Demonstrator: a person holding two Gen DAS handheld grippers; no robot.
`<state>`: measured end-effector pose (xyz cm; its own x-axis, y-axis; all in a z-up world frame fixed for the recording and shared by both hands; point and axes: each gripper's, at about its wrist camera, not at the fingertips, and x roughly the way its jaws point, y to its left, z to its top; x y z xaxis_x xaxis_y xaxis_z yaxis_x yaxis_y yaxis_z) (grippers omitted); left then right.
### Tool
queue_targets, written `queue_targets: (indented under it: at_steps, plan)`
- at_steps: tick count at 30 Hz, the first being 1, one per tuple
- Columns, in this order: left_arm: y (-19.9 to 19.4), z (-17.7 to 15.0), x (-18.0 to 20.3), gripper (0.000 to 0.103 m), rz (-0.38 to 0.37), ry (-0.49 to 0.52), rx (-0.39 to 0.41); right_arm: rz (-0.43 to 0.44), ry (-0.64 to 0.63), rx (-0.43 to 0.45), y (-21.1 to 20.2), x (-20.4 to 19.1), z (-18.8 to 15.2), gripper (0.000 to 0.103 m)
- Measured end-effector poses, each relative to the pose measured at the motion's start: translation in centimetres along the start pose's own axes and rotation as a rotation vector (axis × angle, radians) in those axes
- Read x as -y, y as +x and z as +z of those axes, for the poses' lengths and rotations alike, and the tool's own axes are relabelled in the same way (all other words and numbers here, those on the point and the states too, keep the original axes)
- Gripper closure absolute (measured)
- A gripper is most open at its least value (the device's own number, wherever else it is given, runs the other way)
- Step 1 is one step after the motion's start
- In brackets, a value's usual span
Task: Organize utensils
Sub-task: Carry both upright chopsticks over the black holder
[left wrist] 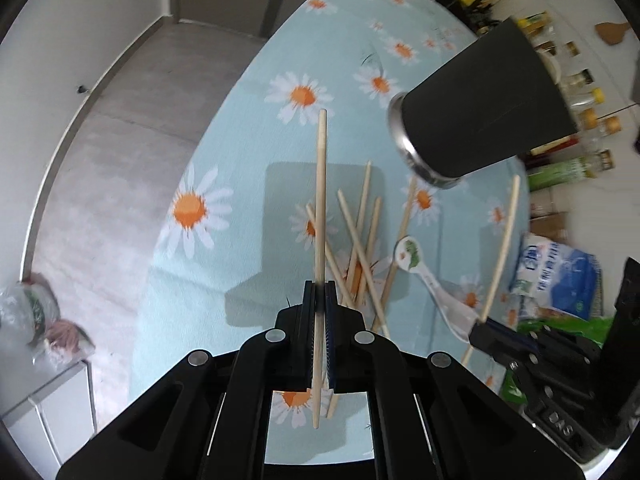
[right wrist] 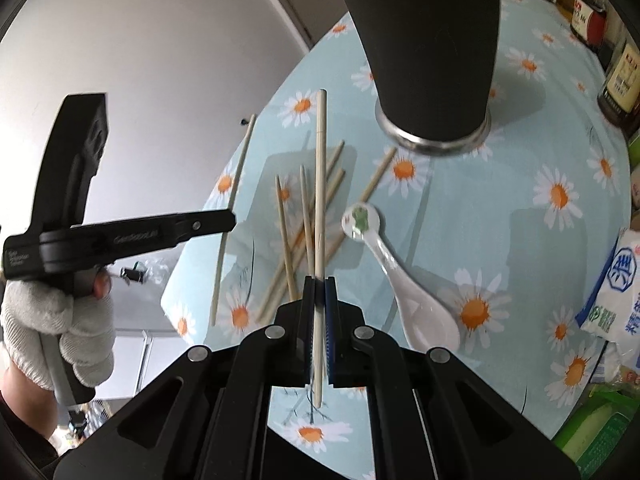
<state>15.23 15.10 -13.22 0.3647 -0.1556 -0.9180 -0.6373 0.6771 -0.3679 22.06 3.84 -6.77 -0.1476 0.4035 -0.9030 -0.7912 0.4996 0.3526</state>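
Note:
In the left wrist view my left gripper (left wrist: pixel 319 286) is shut on a pale wooden chopstick (left wrist: pixel 321 184), held above the daisy-print tablecloth (left wrist: pixel 224 160). Below it lie several loose chopsticks (left wrist: pixel 362 240) in a crossed pile and a white ceramic spoon (left wrist: pixel 420 268). A tall black utensil holder (left wrist: pixel 484 108) with a metal base stands beyond them. In the right wrist view my right gripper (right wrist: pixel 319 281) is shut on another chopstick (right wrist: pixel 321 168) over the same pile (right wrist: pixel 296 232). The spoon (right wrist: pixel 404 284) and the holder (right wrist: pixel 432 60) are also in sight. The left gripper (right wrist: pixel 230 221) shows at the left in a white-gloved hand (right wrist: pixel 68 320).
Blue-and-white bags (left wrist: pixel 556 276) (right wrist: pixel 616 292) and green packs (right wrist: pixel 600 432) crowd the table's right side. Bottles and jars (left wrist: pixel 580 92) (right wrist: pixel 620 76) line the far right. The table's curved edge drops to grey floor (left wrist: pixel 120 152) on the left.

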Motion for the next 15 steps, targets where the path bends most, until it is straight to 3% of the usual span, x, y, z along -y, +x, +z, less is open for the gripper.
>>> queue_targets:
  at_steps: [5, 15]
  plan:
    - [-2.4, 0.9, 0.6, 0.100, -0.094, 0.098, 0.044, -0.003, 0.039, 0.083, -1.2, -1.1, 1.4, 0.097]
    - [-7.7, 3.2, 3.7, 0.100, -0.215, 0.375, 0.218, -0.036, 0.109, 0.294, -4.9, -2.1, 3.5, 0.097]
